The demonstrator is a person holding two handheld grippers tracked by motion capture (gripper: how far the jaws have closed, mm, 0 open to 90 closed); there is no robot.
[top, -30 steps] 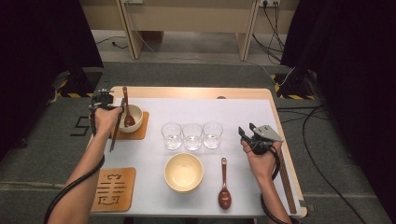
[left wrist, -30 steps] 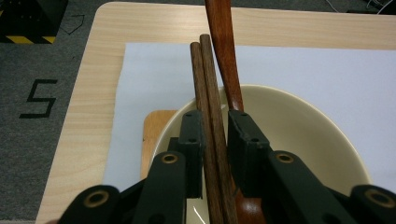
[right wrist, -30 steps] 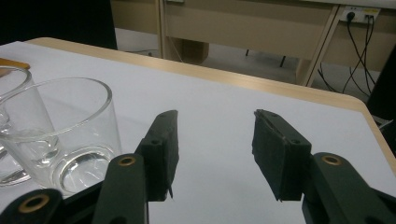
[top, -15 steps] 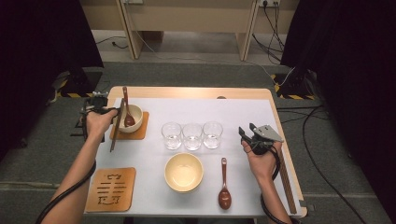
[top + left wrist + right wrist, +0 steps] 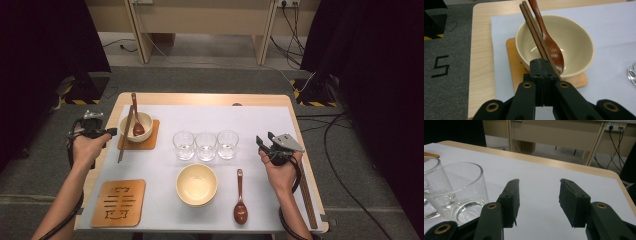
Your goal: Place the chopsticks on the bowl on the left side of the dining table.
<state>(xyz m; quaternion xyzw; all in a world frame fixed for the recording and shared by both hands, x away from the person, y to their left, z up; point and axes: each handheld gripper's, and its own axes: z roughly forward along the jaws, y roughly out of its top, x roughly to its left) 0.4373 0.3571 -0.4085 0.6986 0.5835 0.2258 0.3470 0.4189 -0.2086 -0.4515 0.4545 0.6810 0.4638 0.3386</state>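
With left gripper [image 5: 541, 75] closed empty beside the chopsticks [image 5: 534, 32] and right gripper [image 5: 537, 200] apart — could nudge chopsticks off the bowl [image 5: 574, 42].

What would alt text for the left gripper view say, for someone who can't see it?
The left gripper's black jaws, shut with nothing between them, point at a cream ceramic bowl on a square wooden coaster. A reddish-brown wooden spoon rests in the bowl, and dark wooden chopsticks lie across its rim.

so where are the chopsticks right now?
High view, far left: the chopsticks lean on the left rim of the bowl on the wooden coaster, beside the spoon.
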